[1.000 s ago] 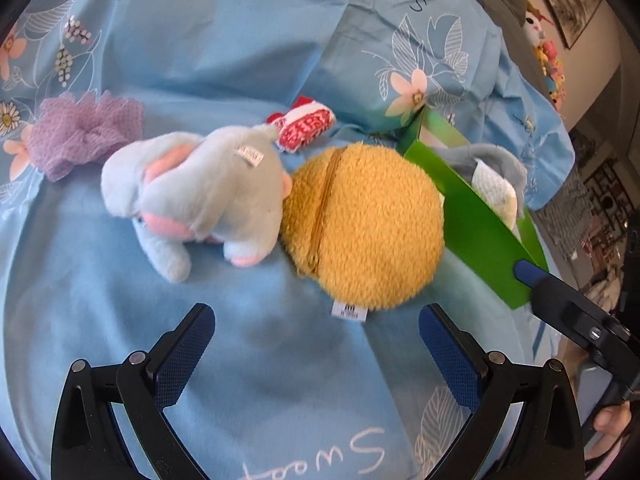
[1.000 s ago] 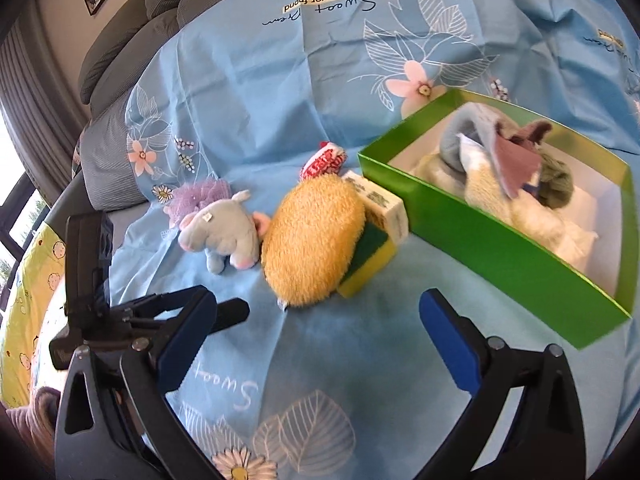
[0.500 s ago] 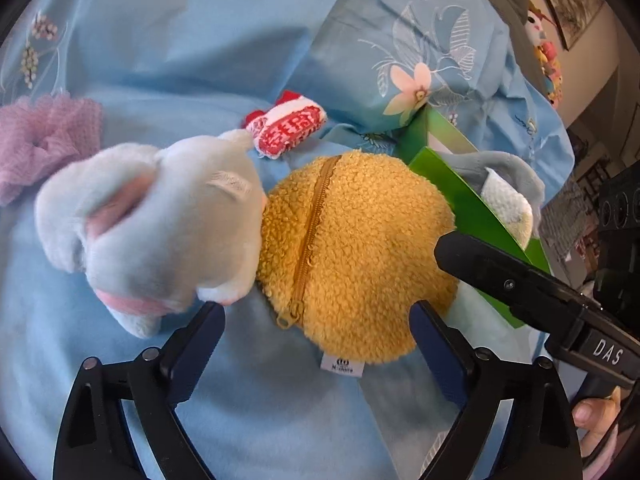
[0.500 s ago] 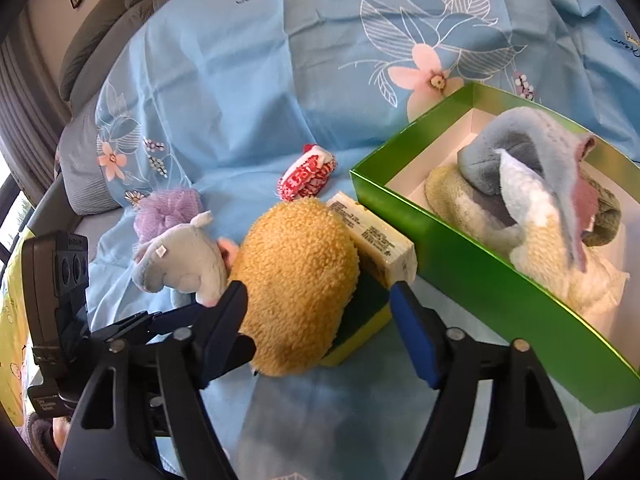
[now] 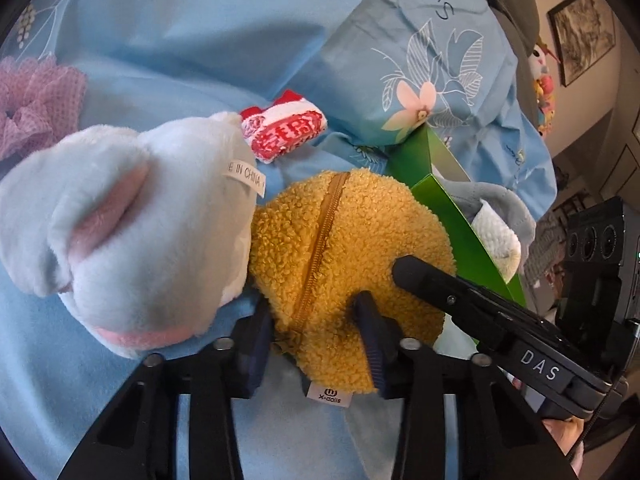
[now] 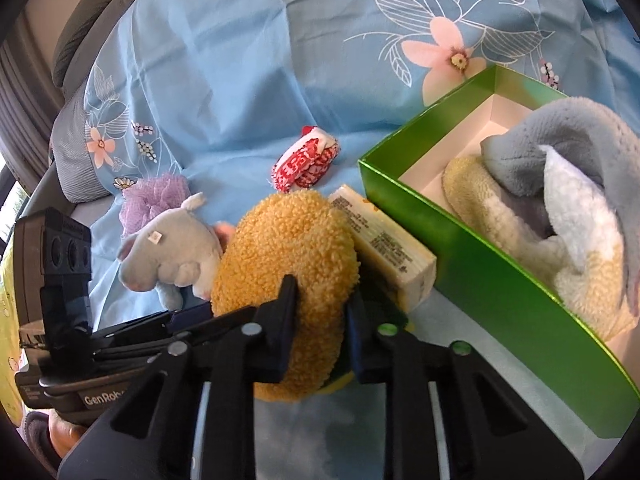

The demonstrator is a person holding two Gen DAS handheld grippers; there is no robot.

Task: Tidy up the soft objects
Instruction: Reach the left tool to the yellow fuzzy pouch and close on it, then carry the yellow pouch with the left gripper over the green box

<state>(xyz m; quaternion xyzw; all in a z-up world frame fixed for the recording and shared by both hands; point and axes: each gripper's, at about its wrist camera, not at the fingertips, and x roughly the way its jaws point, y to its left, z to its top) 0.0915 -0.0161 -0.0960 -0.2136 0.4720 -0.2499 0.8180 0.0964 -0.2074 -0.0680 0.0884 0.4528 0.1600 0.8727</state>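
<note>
Both grippers clamp the same yellow fleece plush [image 5: 352,248], which lies on the blue floral sheet [image 5: 180,32] between the pale blue plush elephant [image 5: 132,224] and the green box [image 6: 480,280]. Left gripper [image 5: 316,332] has just been closing; its pads now pinch the plush's near edge either side of the zipper [image 5: 320,240], label tag hanging below. Right gripper [image 6: 318,320] has also just been closing and squeezes the plush's near end, fleece bulging between the pads.

Left wrist view only: zipper seam, "x-dolls" tag, right gripper's finger pressing into the plush from the right. Right wrist view only: a boxed bar [image 6: 384,248] leaning against the plush's far side, touching the green box wall; the box's interior with grey and cream soft pieces [image 6: 560,200] piled inside; left gripper body low at left edge.

Both views: red-and-white pouch [image 6: 306,164] just behind the plush, purple mesh puff [image 6: 154,196] beyond the elephant.

Both grippers angle steeply down toward the sheet, side by side
</note>
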